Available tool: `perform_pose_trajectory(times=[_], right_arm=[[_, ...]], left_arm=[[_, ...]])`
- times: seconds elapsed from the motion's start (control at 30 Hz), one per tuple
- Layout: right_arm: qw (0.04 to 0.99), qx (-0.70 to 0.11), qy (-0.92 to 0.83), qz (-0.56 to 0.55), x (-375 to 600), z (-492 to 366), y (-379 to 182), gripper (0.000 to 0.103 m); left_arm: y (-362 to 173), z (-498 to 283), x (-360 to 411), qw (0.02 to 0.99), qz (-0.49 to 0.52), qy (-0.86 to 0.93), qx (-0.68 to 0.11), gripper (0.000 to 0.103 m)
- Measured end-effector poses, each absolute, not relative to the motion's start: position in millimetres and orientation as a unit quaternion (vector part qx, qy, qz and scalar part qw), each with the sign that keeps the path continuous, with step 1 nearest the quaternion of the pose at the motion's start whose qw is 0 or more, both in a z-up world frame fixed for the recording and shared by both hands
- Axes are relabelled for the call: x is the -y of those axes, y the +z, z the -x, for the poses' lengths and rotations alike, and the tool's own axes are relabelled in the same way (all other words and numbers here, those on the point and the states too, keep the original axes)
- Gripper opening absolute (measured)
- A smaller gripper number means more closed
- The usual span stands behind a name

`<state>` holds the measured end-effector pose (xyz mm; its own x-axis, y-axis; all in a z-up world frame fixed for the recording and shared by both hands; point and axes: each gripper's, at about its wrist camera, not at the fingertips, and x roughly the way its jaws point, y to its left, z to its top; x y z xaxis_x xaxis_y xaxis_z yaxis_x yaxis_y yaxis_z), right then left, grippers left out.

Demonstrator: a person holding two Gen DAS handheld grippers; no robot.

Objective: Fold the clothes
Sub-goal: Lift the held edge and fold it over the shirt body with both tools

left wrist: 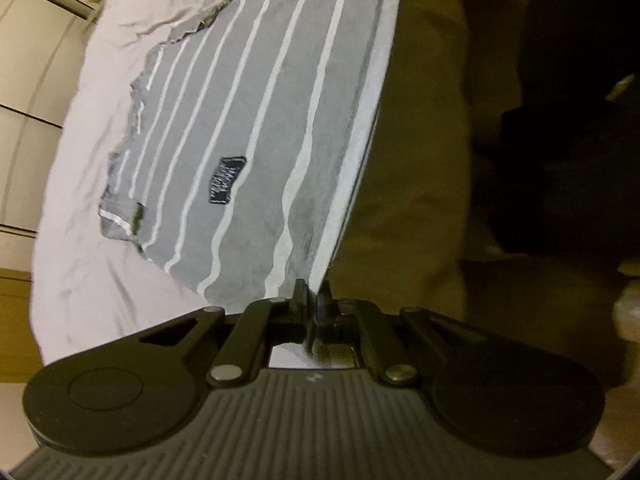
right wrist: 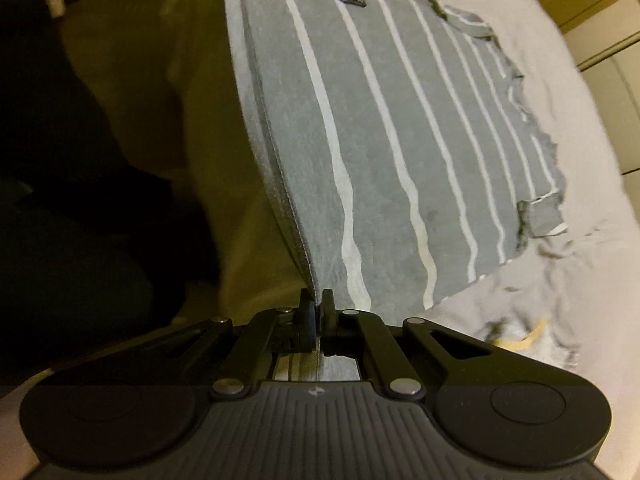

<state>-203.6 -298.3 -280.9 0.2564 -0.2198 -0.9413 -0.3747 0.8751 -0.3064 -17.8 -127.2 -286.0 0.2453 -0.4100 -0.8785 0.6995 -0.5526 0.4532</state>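
Shirt (left wrist: 248, 120), grey with white stripes and dark patch (left wrist: 227, 180), lies on white sheet (left wrist: 80, 216); near hem lifted. Left gripper (left wrist: 311, 292) pinches hem corner. Right gripper (right wrist: 317, 304) pinches hem's other corner, jaws pressed onto fabric.

A white sheet (left wrist: 92, 128) covers the bed; beige cabinets (left wrist: 28, 52) behind.

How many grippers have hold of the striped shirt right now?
2. The left gripper is shut on the striped shirt at one end of its hem; the right gripper is shut on the other end. The far part lies on the white sheet.
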Motion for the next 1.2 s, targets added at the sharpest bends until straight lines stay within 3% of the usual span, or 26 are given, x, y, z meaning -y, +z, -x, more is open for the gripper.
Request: perform_pose_trajectory(times=[0.2, 0.57, 0.8, 1.03, 1.2], right_arm=[[0.761, -0.605, 0.068, 0.222, 313.8, 204.4, -256.4, 0.0], [0.818, -0.521, -0.015, 0.244, 458.4, 109.2, -176.4, 0.0], [0.804, -0.554, -0.043, 0.211, 542.6, 29.9, -206.1, 0.0], [0.773, -0.609, -0.07, 0.161, 581.5, -7.1, -257.4, 0.0], [0.774, -0.609, -0.093, 0.145, 609.2, -32.9, -259.6, 0.0]], left_arm=[[-265.3, 26.7, 129.6, 0.455, -0.635, -0.606, -0.151, 0.001], [-194.4, -86.2, 279.5, 0.585, -0.601, -0.529, -0.13, 0.002], [-220.5, -188.3, 376.4, 0.584, -0.57, -0.545, -0.193, 0.002], [-265.2, -250.1, 414.0, 0.551, -0.542, -0.589, -0.236, 0.002], [-271.3, -273.7, 433.0, 0.545, -0.529, -0.604, -0.243, 0.002]])
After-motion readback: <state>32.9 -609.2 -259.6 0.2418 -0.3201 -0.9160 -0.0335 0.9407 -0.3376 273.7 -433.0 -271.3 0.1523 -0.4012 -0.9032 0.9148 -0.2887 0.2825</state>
